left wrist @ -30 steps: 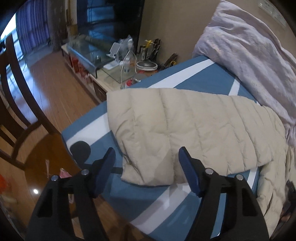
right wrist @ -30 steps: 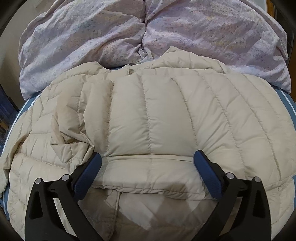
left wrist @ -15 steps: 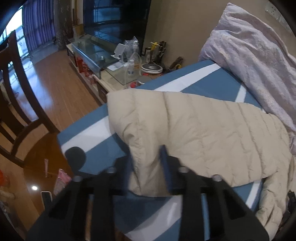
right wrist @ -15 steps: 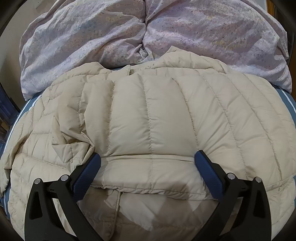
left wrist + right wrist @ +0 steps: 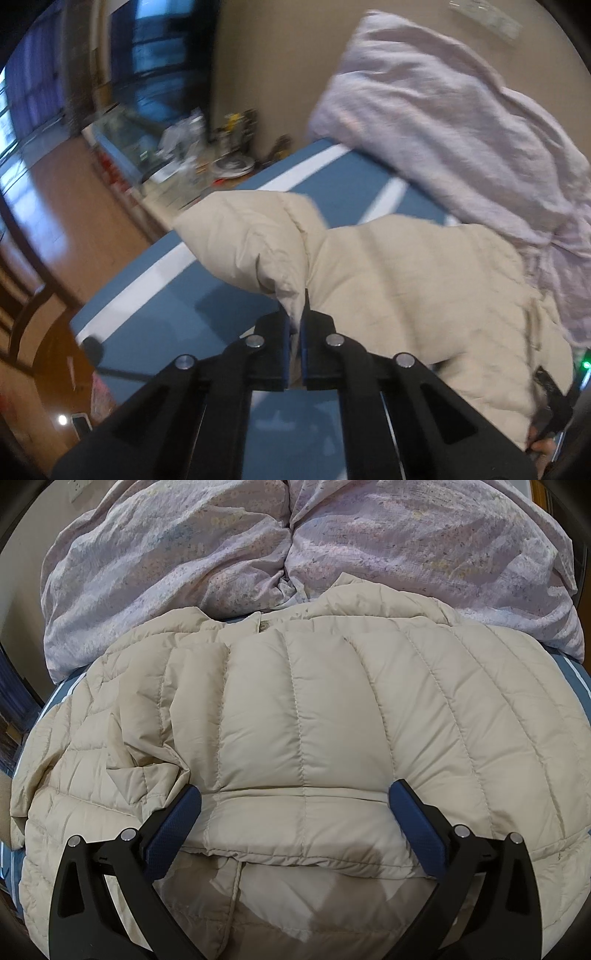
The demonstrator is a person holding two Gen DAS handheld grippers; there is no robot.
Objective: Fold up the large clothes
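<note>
Left gripper (image 5: 294, 325), lower centre of left wrist view, angled downward, pads clenched on a pinched fold of the beige down jacket (image 5: 399, 280), fabric bunched and raised off the blue-and-white striped bed cover (image 5: 207, 295). Right gripper (image 5: 295, 812), bottom of right wrist view, tilted down over jacket hem, jaws spread wide, grasping nothing. Jacket spread mid-frame on the cover, lilac duvet (image 5: 258, 554) heaped along upper frame.
</note>
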